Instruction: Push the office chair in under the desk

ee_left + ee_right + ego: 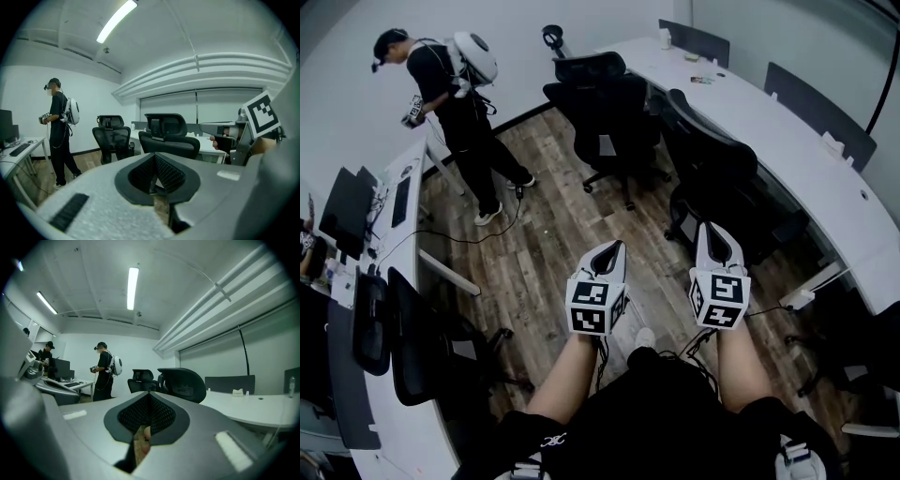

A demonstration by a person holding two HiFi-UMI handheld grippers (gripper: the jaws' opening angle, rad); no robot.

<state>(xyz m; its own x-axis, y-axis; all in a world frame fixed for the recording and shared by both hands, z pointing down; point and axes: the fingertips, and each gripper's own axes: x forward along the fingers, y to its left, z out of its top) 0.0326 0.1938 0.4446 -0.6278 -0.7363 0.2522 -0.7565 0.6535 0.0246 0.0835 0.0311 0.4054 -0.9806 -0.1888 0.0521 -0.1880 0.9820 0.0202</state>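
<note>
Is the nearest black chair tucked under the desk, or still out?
Still out: the office chair stands on the wood floor beside the white desk, its backrest clear of the edge.

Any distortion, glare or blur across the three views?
Head view: wide-angle bend, the desk edge curves; black chairs lose detail. Left gripper view: fisheye, black corners, ceiling lamp blown out. Right gripper view: same fisheye vignette, strip light glares.

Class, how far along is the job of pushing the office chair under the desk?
Done: nothing yet; the nearest office chair stands out on the floor beside the white desk. In hand: left gripper and right gripper are shut, empty, pointed toward it, not touching. Left: the whole push.
</note>
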